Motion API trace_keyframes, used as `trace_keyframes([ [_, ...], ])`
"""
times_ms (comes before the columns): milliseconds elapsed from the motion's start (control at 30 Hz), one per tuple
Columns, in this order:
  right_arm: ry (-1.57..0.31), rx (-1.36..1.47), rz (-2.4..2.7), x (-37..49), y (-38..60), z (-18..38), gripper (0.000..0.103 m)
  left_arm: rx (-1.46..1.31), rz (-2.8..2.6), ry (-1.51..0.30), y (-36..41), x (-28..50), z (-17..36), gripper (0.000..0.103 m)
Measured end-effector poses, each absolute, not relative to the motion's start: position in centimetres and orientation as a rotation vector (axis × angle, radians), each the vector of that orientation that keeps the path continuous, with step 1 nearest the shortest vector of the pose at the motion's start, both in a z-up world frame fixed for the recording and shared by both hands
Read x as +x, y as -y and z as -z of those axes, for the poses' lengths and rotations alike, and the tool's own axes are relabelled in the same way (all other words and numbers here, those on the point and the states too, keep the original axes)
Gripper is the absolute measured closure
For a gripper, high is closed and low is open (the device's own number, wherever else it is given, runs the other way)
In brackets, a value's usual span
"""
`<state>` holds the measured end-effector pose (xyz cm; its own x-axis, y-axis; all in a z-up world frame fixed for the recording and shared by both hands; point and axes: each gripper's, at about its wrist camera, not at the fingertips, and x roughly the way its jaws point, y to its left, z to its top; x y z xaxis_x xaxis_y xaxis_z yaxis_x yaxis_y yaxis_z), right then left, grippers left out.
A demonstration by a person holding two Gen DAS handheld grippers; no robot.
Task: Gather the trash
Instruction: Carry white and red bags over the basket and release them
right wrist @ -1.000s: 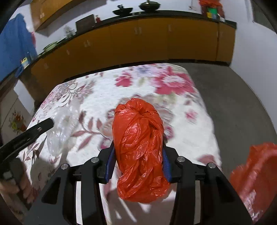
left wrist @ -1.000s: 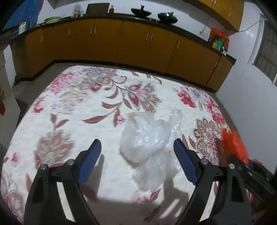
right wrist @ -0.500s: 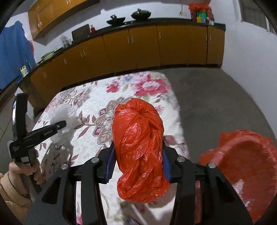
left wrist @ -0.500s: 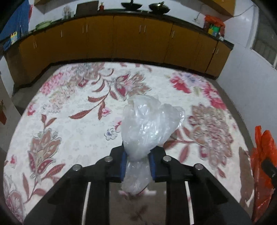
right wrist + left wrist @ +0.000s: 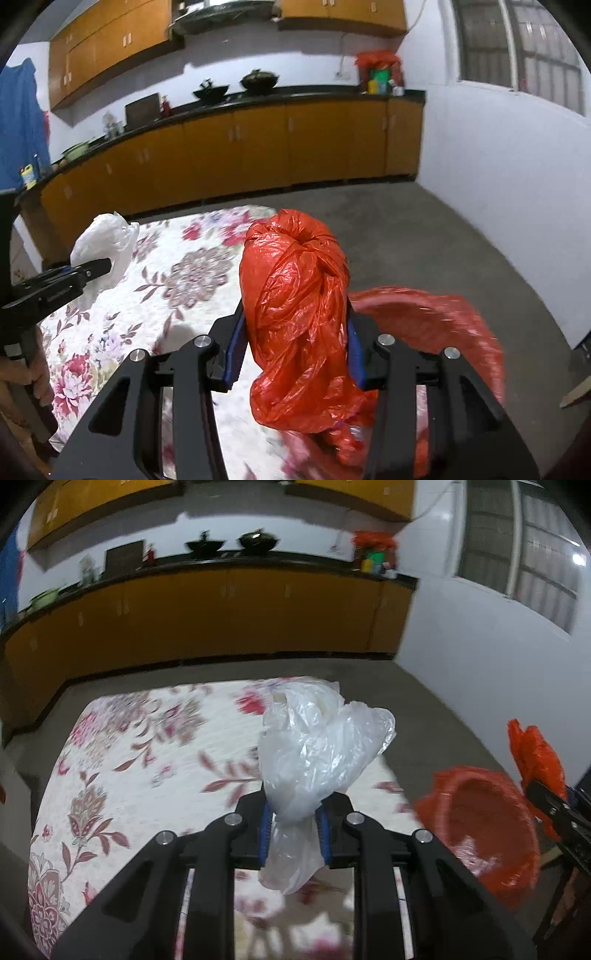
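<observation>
While the floral rug (image 5: 122, 775) spreads across the grey floor (image 5: 424, 236), a red-lined bin (image 5: 484, 827) stands open at its edge. Right tool (image 5: 293, 354) clamps a knotted red bag (image 5: 295, 314) beside it; left tool (image 5: 293, 830) pinches a clear plastic bag (image 5: 317, 749) above the rug.

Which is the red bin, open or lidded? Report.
Open: the red bin shows its hollow inside, no lid, beside the clear bag.
</observation>
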<state>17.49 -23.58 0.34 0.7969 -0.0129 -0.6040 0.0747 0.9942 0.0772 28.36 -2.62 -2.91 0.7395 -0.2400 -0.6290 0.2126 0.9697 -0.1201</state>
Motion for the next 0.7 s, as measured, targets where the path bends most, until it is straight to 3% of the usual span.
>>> trace_keyframes([
  [300, -0.587, 0.081, 0.16, 12.8, 27.0, -2.2, 0.057, -0.003, 0.388, -0.668, 9.2, 23.3, 0.0, 0.081],
  [700, -0.612, 0.118, 0.259, 10.1, 30.8, -1.9, 0.057, 0.042, 0.507, -0.692, 15.3, 20.5, 0.3, 0.081],
])
